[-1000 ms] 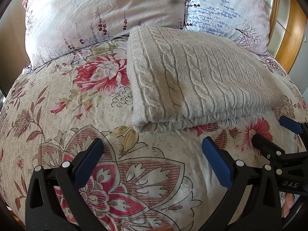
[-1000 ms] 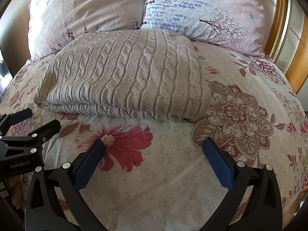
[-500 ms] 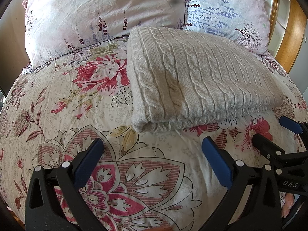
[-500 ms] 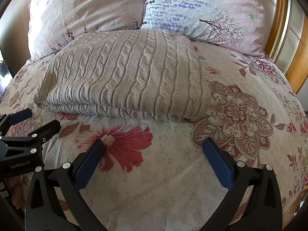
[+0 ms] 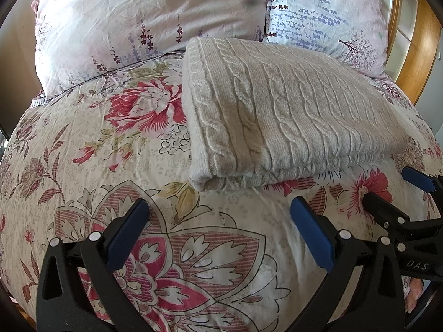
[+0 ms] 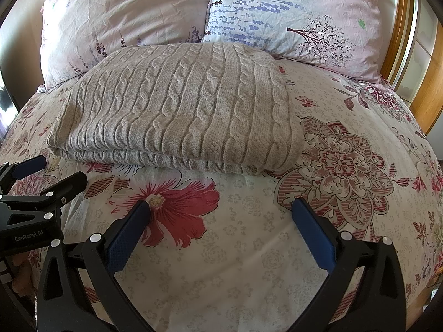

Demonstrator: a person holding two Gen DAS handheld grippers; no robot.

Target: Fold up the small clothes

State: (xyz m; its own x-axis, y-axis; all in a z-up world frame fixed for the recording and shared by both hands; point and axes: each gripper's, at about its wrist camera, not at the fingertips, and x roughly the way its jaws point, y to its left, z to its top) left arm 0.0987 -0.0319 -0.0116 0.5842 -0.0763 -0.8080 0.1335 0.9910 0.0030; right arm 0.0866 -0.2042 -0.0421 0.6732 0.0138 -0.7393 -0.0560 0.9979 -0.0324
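Note:
A beige cable-knit sweater [image 5: 282,116] lies folded into a flat rectangle on the flowered duvet [image 5: 110,166]; the right wrist view shows the sweater [image 6: 182,116] from its other side. My left gripper [image 5: 220,210] hovers open over the duvet, just short of the sweater's near left corner, nothing between its fingers. My right gripper [image 6: 221,210] is open too, a little before the sweater's near edge. Each gripper appears at the edge of the other's view: the right gripper [image 5: 393,191], the left gripper [image 6: 52,171].
Two floral pillows [image 6: 124,13] [image 6: 299,11] lean behind the sweater at the head of the bed. A wooden headboard frame [image 6: 426,83] rises at the right. The duvet [image 6: 346,166] spreads right of the sweater. A hand [image 5: 414,293] shows at the lower right.

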